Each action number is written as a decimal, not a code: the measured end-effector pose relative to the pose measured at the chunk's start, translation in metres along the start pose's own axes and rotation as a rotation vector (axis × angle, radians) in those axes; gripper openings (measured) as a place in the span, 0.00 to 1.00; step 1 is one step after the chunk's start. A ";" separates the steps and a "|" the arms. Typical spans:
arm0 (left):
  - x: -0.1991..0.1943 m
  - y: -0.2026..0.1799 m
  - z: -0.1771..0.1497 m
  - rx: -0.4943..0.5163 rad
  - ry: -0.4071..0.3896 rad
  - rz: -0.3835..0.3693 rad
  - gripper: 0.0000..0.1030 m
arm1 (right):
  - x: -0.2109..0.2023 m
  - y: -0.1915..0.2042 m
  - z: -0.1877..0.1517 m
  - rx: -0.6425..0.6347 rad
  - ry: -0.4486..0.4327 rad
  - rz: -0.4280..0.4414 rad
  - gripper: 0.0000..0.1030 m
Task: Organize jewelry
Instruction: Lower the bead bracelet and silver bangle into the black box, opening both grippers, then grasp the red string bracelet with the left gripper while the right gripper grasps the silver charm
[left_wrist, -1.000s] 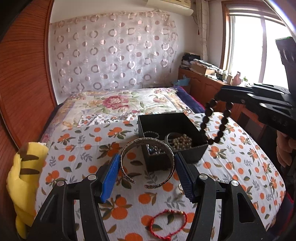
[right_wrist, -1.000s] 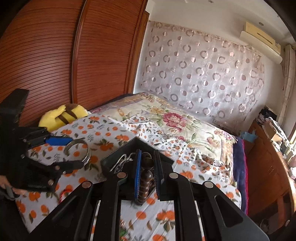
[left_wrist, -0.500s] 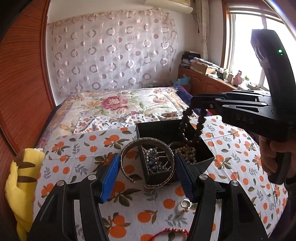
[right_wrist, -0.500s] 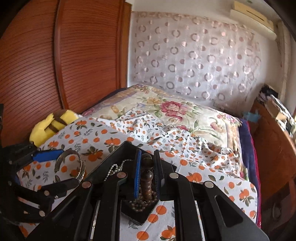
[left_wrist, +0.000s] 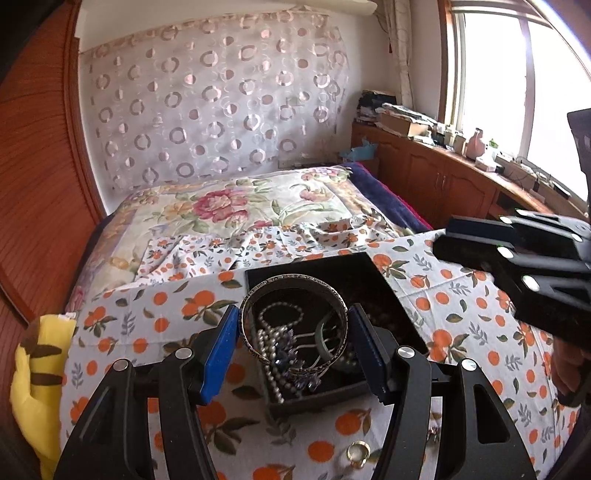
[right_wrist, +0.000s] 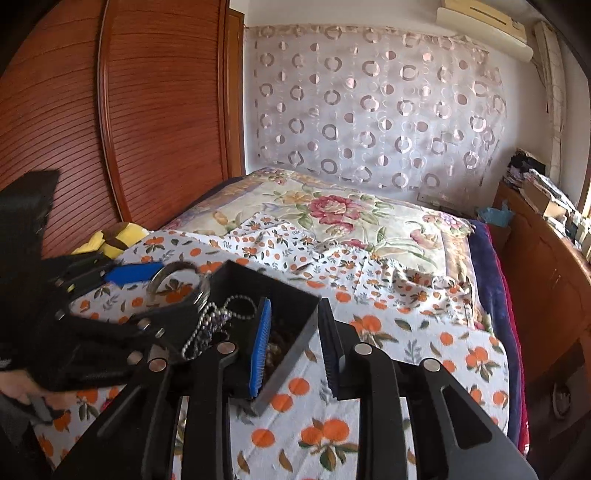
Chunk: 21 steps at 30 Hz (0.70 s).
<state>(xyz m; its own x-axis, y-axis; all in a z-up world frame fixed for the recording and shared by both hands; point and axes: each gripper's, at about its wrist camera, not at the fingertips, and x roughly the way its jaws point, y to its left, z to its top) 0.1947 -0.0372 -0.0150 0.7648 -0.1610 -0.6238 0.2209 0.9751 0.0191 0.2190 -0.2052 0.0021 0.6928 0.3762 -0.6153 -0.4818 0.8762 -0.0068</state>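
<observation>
Bangle (left_wrist: 294, 323) sits pinched in my left gripper (left_wrist: 294, 343) over the black box (left_wrist: 376, 280). My right gripper (right_wrist: 293, 349) is open and empty. Next I let go gently.

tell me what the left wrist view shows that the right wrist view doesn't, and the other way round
Only the left wrist view shows the small gold ring lying on the orange-print bedsheet and the bright window. Only the right wrist view shows the white air conditioner high on the wall. Both show the black square jewelry box, the silver cuff bangle held in the left gripper, and the yellow striped plush toy. The right gripper has its jaws open.
</observation>
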 end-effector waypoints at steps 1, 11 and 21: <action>0.005 -0.004 0.003 0.014 0.010 -0.005 0.56 | -0.002 -0.001 -0.005 0.006 0.007 -0.003 0.28; 0.015 -0.017 0.010 0.052 0.023 0.012 0.66 | -0.027 0.000 -0.046 0.047 0.007 0.016 0.28; -0.023 -0.011 -0.017 0.055 0.010 -0.019 0.71 | -0.021 0.032 -0.098 -0.008 0.102 0.106 0.28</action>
<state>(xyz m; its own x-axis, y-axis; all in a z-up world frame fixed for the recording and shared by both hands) 0.1640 -0.0415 -0.0143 0.7541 -0.1777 -0.6322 0.2685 0.9620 0.0500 0.1363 -0.2147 -0.0618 0.5795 0.4337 -0.6900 -0.5541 0.8305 0.0566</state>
